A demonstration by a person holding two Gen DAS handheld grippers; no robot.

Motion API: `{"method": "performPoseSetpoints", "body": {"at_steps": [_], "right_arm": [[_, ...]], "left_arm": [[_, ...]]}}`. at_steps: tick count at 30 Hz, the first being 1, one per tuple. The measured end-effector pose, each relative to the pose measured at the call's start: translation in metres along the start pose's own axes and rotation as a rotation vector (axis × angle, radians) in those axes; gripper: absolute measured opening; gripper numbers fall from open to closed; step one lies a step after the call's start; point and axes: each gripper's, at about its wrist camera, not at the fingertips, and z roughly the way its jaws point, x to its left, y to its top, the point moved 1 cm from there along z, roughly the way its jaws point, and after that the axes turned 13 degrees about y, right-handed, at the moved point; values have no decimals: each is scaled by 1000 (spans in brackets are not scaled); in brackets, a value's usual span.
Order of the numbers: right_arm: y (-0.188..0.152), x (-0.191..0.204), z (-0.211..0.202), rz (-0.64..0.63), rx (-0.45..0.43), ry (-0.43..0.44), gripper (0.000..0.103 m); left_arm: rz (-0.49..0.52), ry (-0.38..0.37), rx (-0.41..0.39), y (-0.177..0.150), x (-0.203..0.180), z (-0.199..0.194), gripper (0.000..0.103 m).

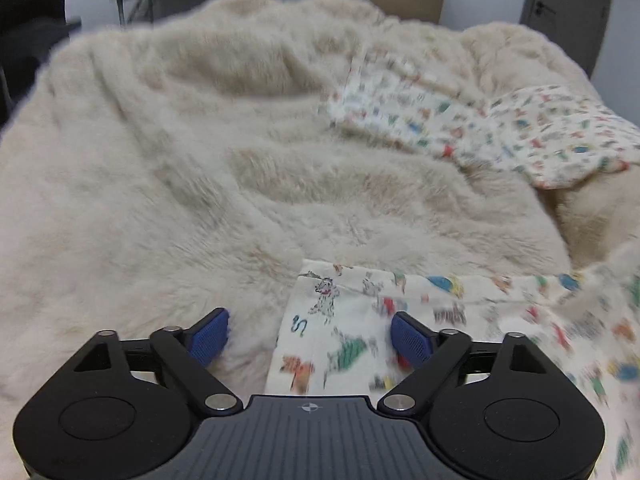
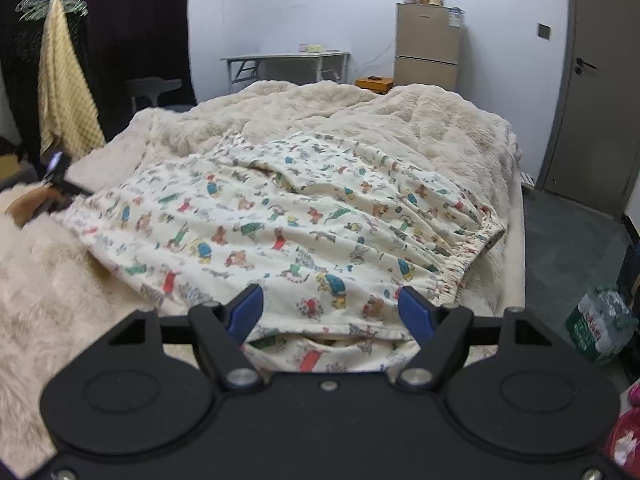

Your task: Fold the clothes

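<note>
A cream pair of pyjama trousers with small coloured animal prints (image 2: 280, 224) lies spread on a fluffy cream blanket (image 2: 440, 120) over the bed, its elastic waistband (image 2: 472, 256) at the right. My right gripper (image 2: 330, 308) is open, its blue pads either side of the garment's near edge. My left gripper (image 1: 310, 334) is open over a trouser leg end (image 1: 332, 320). Another part of the garment (image 1: 500, 128) lies at the far right in the left wrist view. The left gripper also shows at the far left of the right wrist view (image 2: 56, 168).
A grey folding table (image 2: 284, 60), a beige cabinet (image 2: 426, 46) and a door (image 2: 600, 80) stand beyond the bed. A yellow towel (image 2: 64, 88) hangs at the left. A pack of bottles (image 2: 600, 328) sits on the floor at the right.
</note>
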Motion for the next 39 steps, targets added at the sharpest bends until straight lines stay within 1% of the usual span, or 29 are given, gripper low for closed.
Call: {"method": "performPoseSetpoints", "body": {"at_steps": [1,2,3,4,5,7,10,11,13,14,15,16,17,18,19,20,21,23,25,28,32,33,34,35,36,38,39], "right_arm": [[-1,2,0,-14,4,0,73],[-1,3,-1,-22,5,0,73],[0,4,-1,-25,5,2,73],[1,4,-1,-26,3,4,73],[1,4,-1,-25,2,6,73],[2,4,-1,-24,-1,9,73],[2,3,-2,-22,-4,6,73],[2,2,-3,-20,-5,6,73],[2,2,-3,-15,-8,6,73],[2,3,-3,-17,-8,5,73],[2,3,-4,-19,-9,3,73],[2,3,-4,-22,-9,2,73],[2,4,-5,-24,-9,0,73],[2,4,-5,-26,-9,-1,73],[2,4,-5,-28,-9,-3,73],[2,4,-6,-29,-11,-2,73],[1,2,-8,-28,-15,-1,73],[2,1,-9,-21,-20,-1,73],[3,1,-8,-17,-20,-6,73],[3,3,-7,-25,-16,-2,73],[3,7,-6,-38,-11,6,73],[4,7,-6,-46,-9,7,73],[3,9,-7,-59,-5,10,73],[2,11,-8,-78,0,18,73],[1,15,-10,-100,5,28,73],[-3,21,-13,-149,13,53,73],[-5,26,-14,-185,15,70,73]], "left_arm": [[20,1,-5,3,-2,3,44],[40,-1,-10,5,-4,3,27],[61,-1,-17,7,-6,3,15],[76,11,-29,12,-7,-1,9],[85,37,-49,20,-7,-6,6],[77,87,-79,31,-2,-14,5],[16,193,-134,54,15,-27,5],[3,218,-142,62,19,-29,5],[18,248,-133,71,18,-28,7],[46,256,-117,74,14,-25,14],[76,270,-101,76,9,-22,26],[103,298,-88,75,4,-17,32],[102,326,-83,71,4,-15,41],[75,324,-80,65,9,-17,44],[41,299,-79,60,17,-20,46],[-12,258,-74,52,28,-26,54],[-75,203,-68,40,43,-35,66],[-142,125,-61,18,64,-49,75],[-147,75,-52,-5,73,-61,77],[-152,-37,-54,-59,83,-82,77],[-164,-175,-59,-102,71,-78,77],[-154,-184,-66,-106,65,-73,70],[-145,-176,-73,-107,62,-72,58],[-139,-163,-90,-106,60,-70,29],[-144,-155,-106,-104,59,-70,10],[-210,-145,-155,-100,72,-78,4],[-238,-117,-184,-99,80,-83,3]]}}
